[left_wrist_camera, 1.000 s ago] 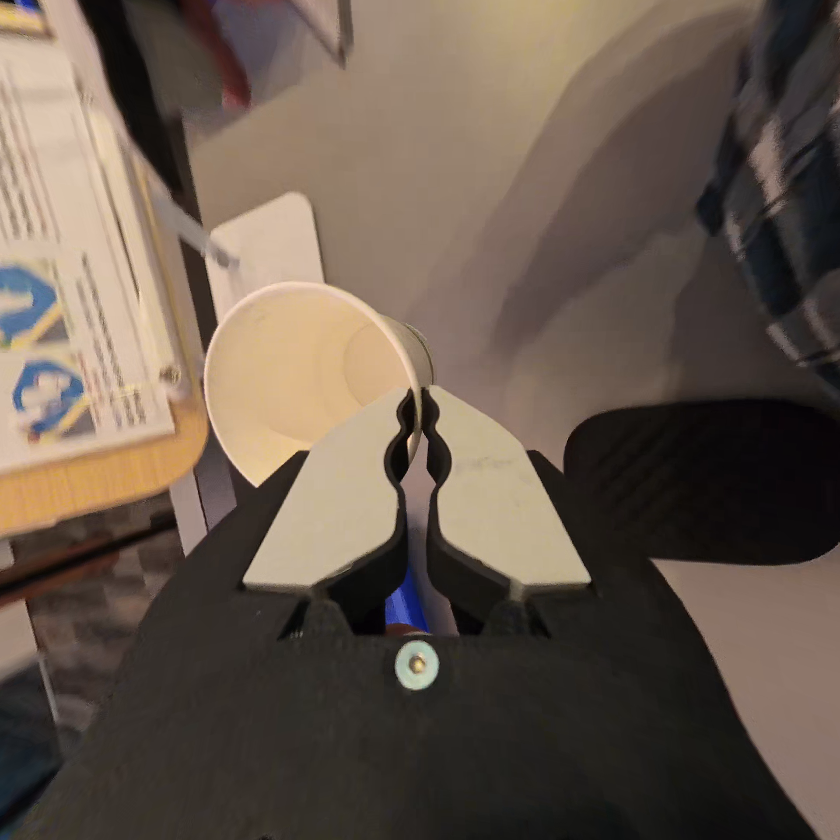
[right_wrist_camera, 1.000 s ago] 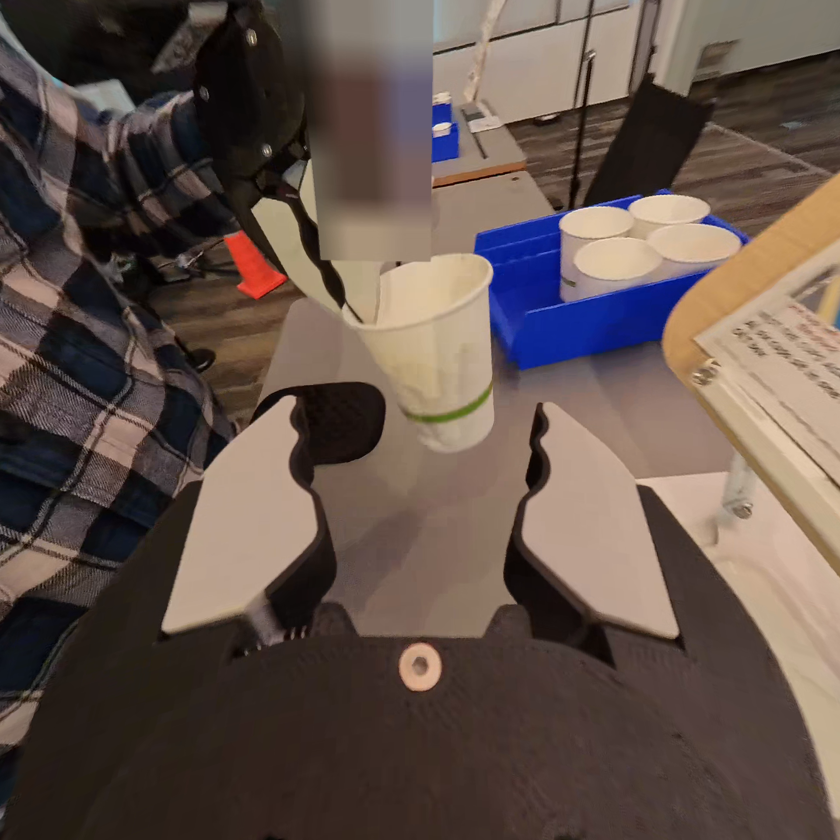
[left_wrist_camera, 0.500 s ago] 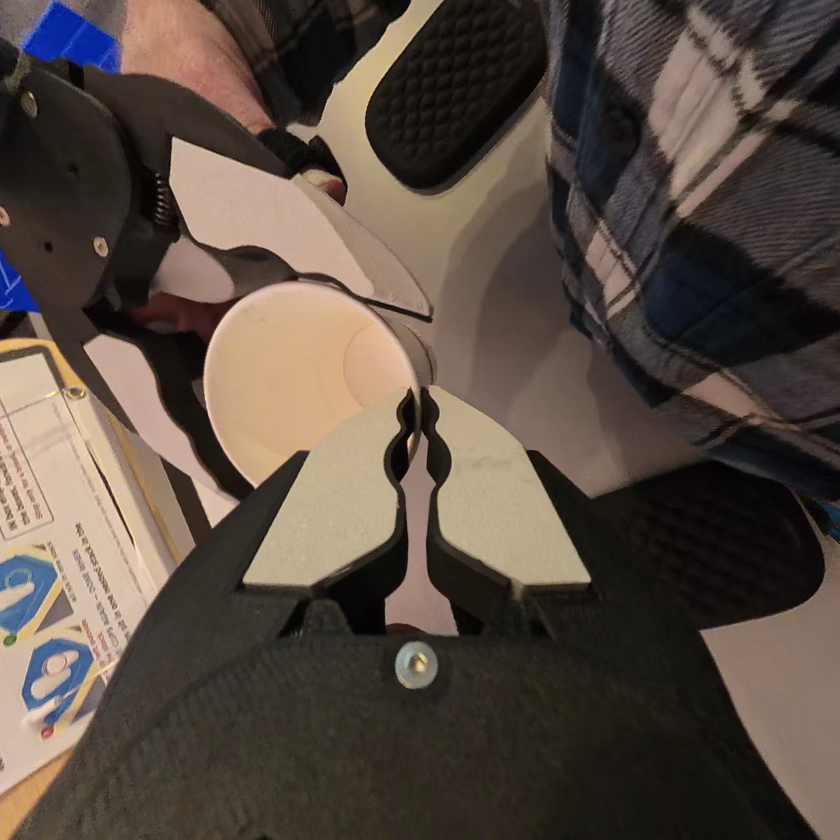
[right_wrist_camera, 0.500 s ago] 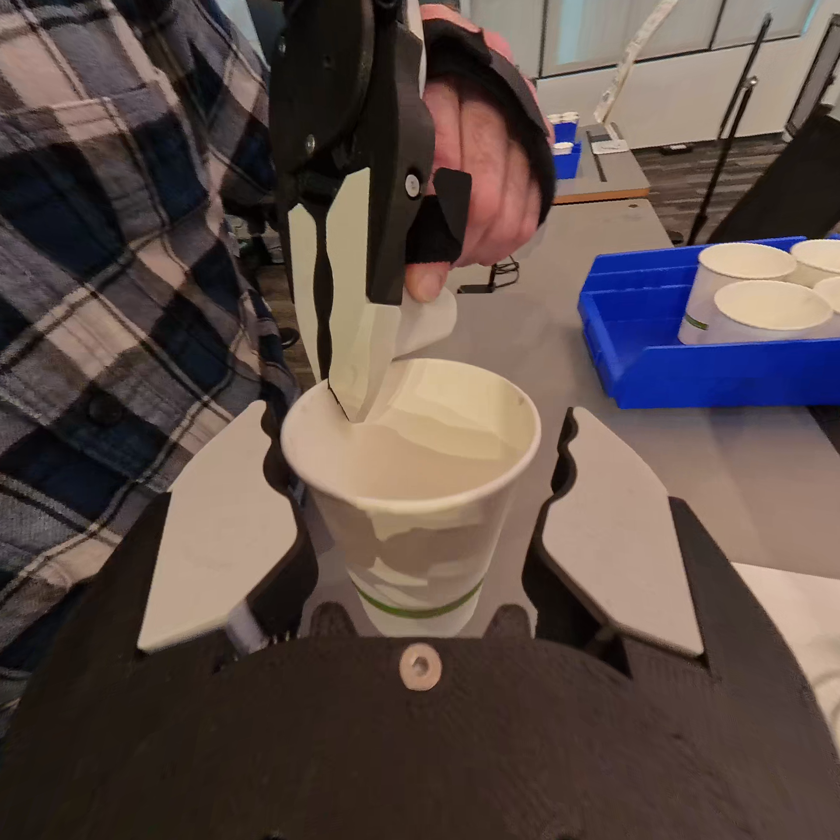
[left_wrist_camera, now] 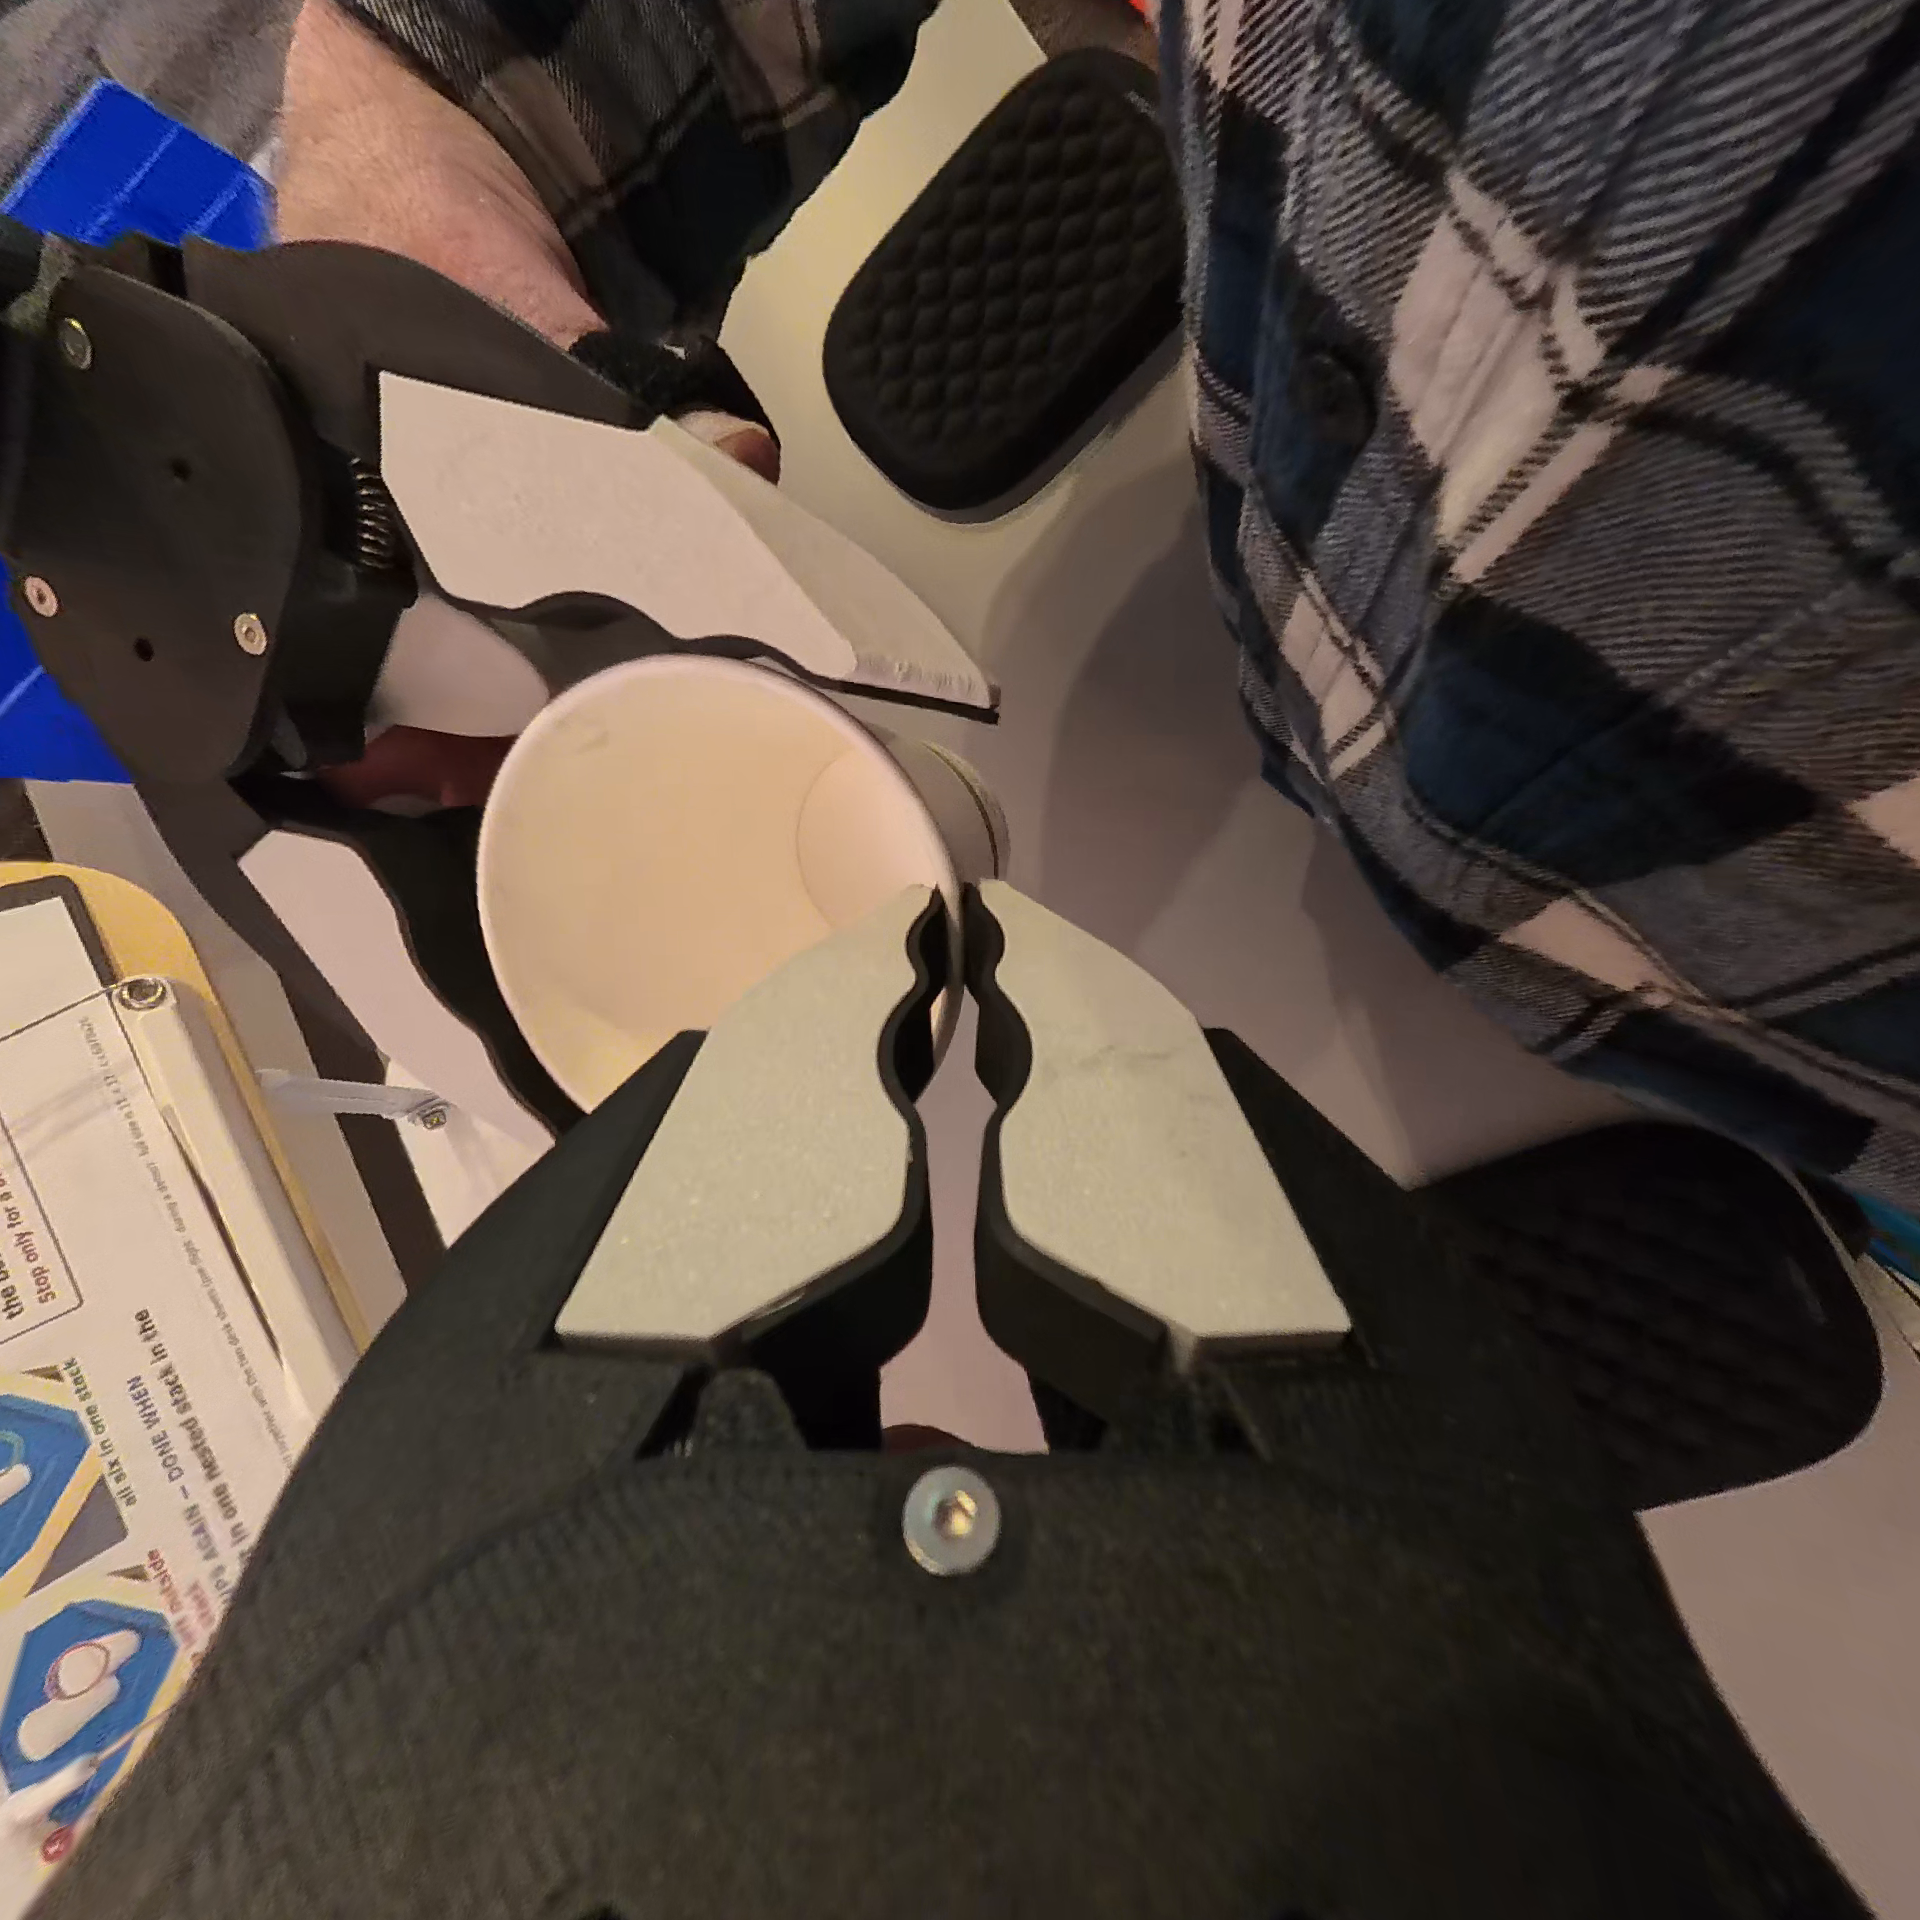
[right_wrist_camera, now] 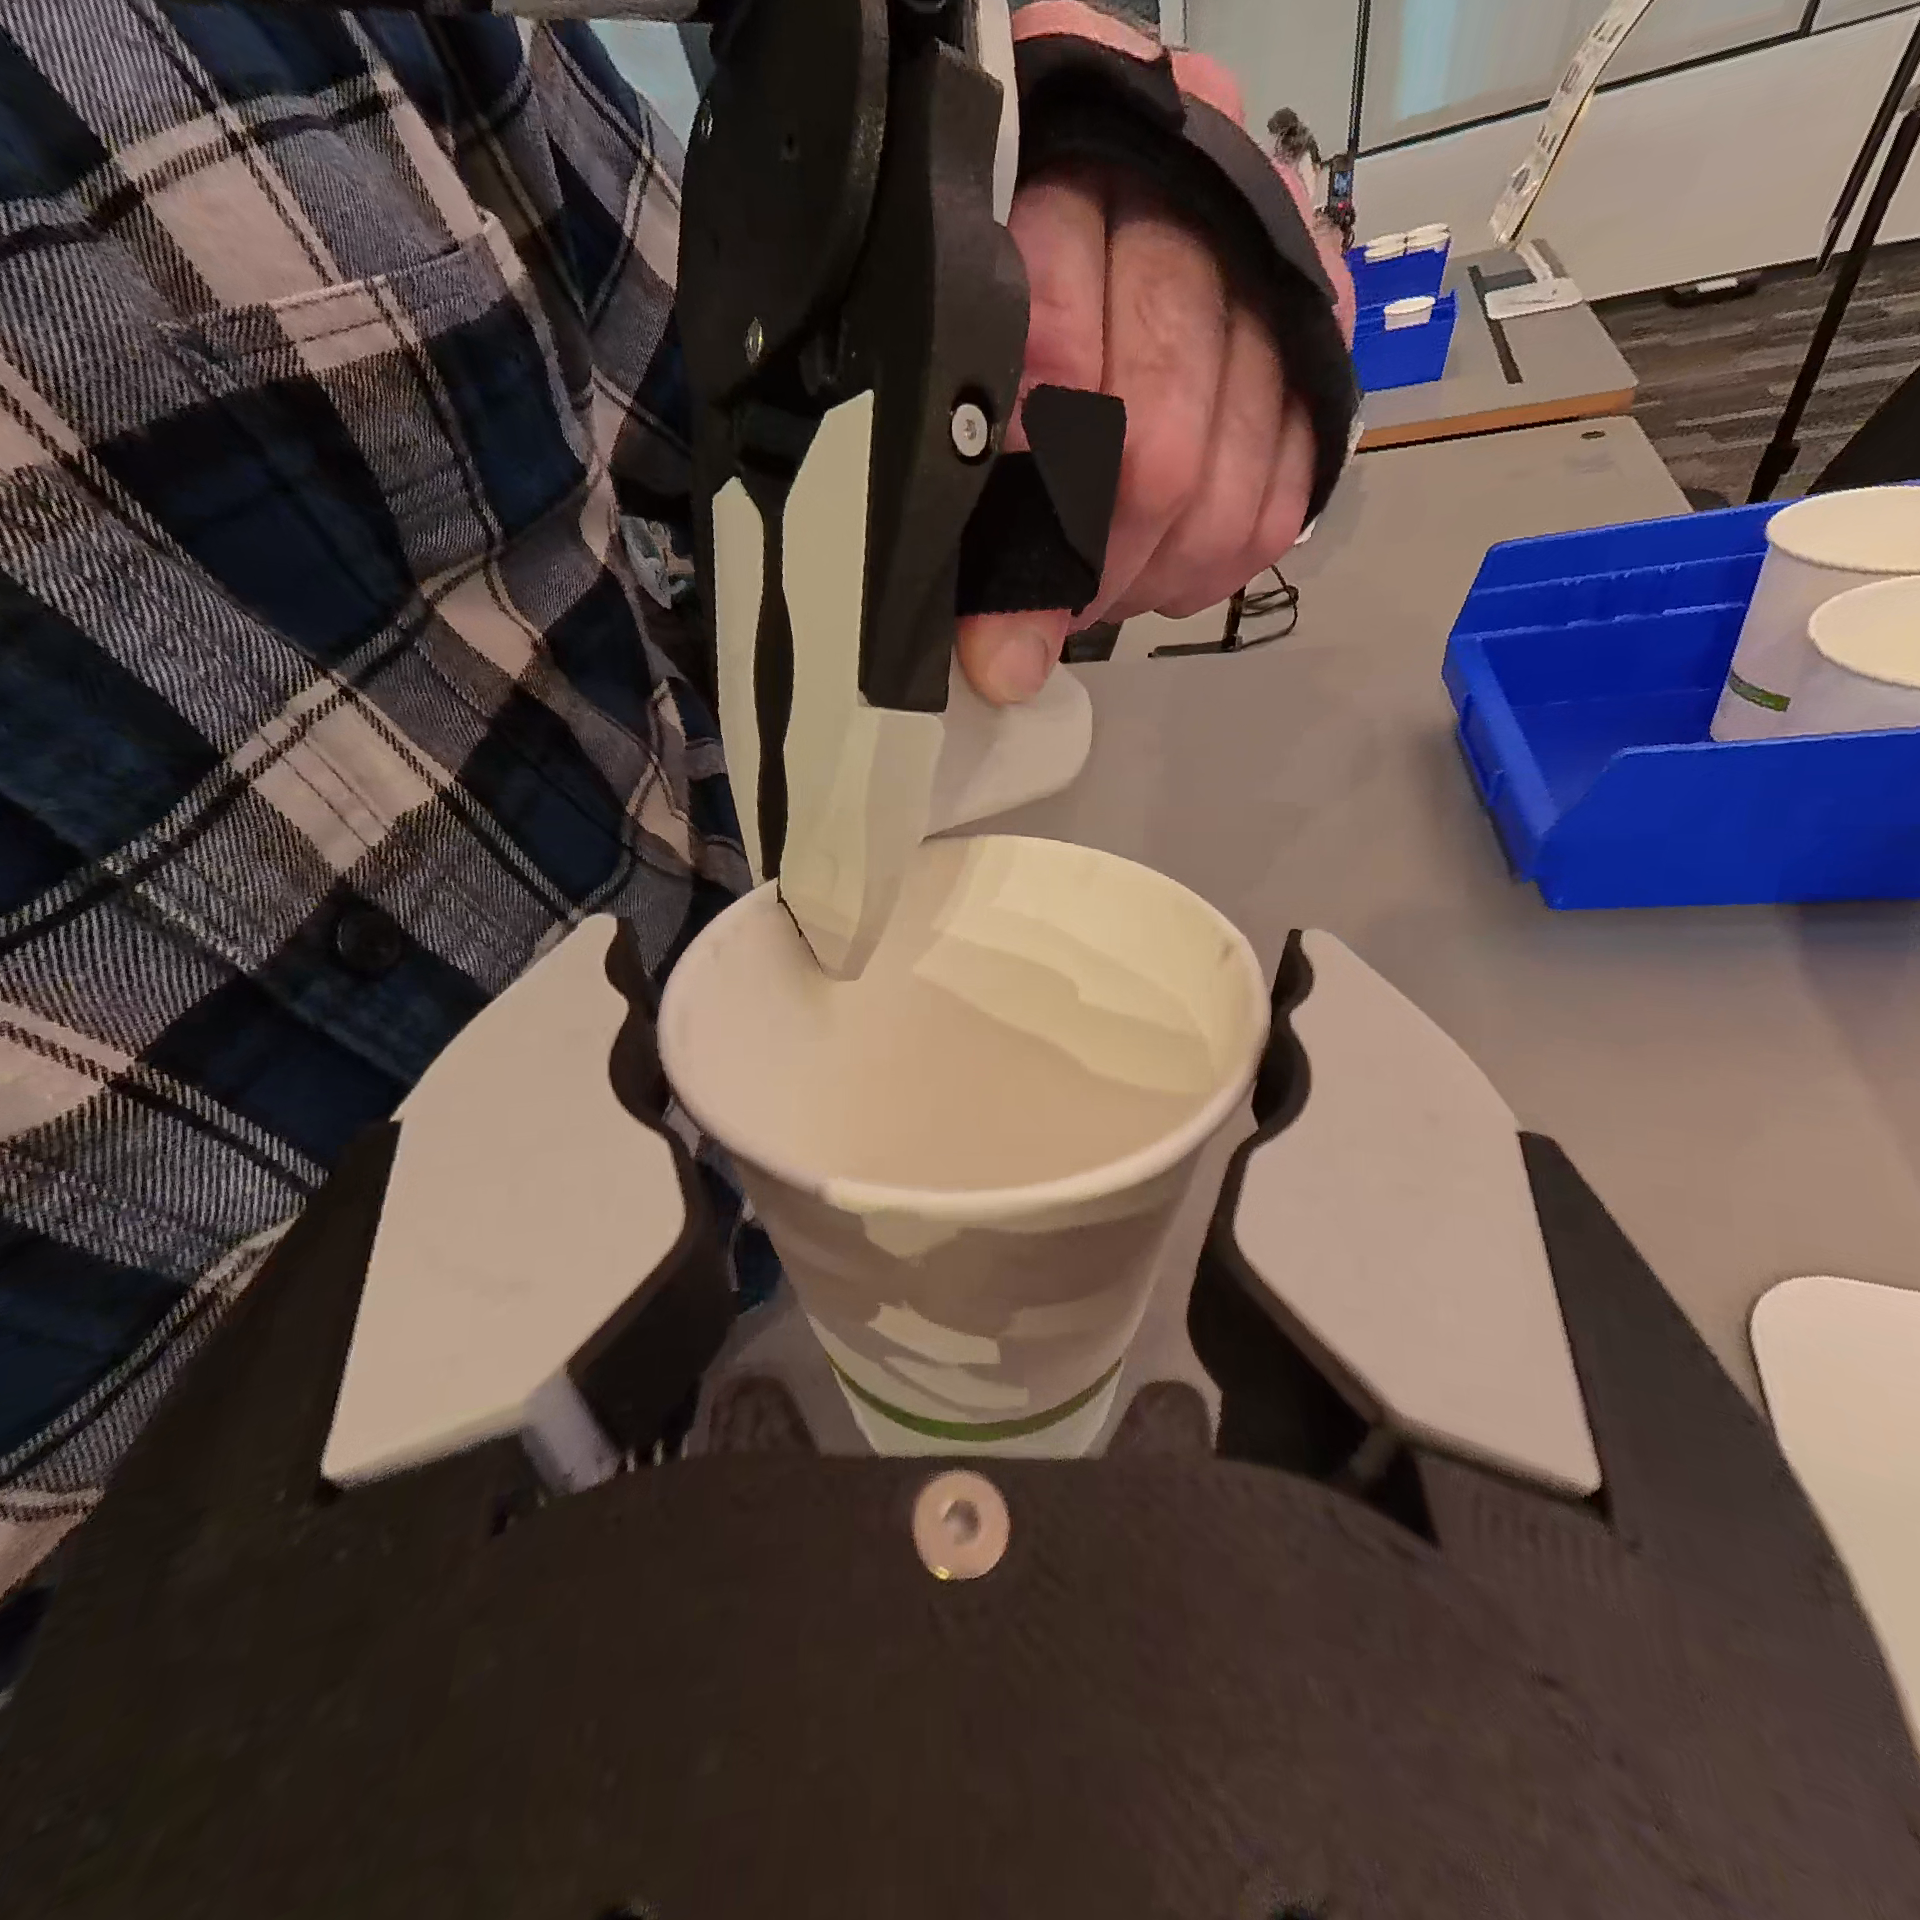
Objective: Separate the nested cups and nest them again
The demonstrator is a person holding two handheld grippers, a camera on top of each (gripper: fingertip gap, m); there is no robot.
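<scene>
Paper cup, white with a green band: rim wall pinched between the clenched fingers of the left gripper, held clear of the grey table. Right gripper: spread wide around the cup, pads at the rim but not visibly pressing. Risk: a hard squeeze may buckle the thin wall, or the thin pinch may slip. Right: blue bin holding more cups, well apart, no obstruction.
</scene>
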